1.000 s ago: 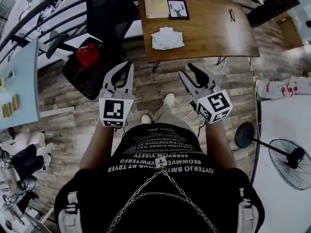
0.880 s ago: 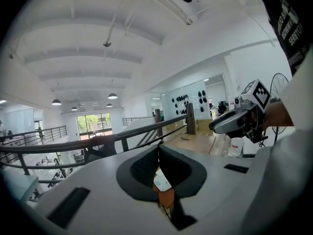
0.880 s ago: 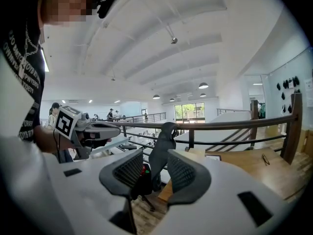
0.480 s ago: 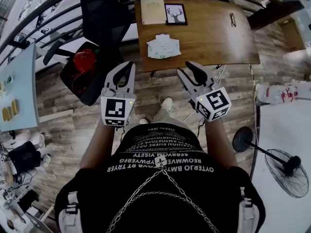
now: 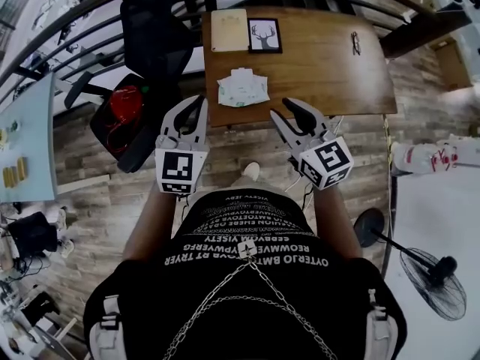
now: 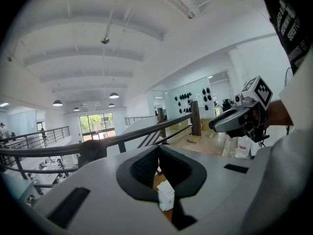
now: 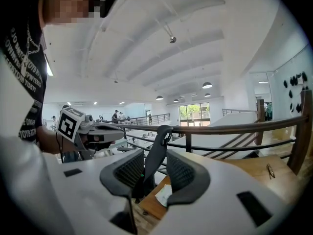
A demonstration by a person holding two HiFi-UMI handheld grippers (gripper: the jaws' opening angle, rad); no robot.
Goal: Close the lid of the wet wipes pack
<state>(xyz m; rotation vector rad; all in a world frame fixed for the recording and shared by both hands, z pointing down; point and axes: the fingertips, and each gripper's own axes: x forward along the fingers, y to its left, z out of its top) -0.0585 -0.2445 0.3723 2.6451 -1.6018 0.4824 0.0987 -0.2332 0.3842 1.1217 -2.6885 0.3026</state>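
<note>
The wet wipes pack [image 5: 242, 88] is white with green print and lies near the front edge of the wooden table [image 5: 322, 62]. A white flap shows at its far side; how the lid stands I cannot tell. My left gripper [image 5: 192, 109] hovers over the floor just short of the table edge, left of the pack. Its tips are together and hold nothing. My right gripper [image 5: 289, 114] is level with it to the right of the pack, open and empty. The pack [image 6: 166, 196] shows low under the left gripper [image 6: 157, 151]. The pack [image 7: 164, 194] also shows between the right gripper's [image 7: 155, 153] pads.
On the table's far side lie a tan notebook [image 5: 229, 30], a framed deer picture [image 5: 265, 34] and glasses [image 5: 355, 42]. A black office chair [image 5: 154, 28] and a red object [image 5: 122, 105] stand to the left. A metal railing runs behind. A floor fan [image 5: 429, 270] stands at the right.
The person has walked forward: the table and the pack have come nearer to both grippers. The tips now reach the table's front edge. Both grippers keep the same pose.
</note>
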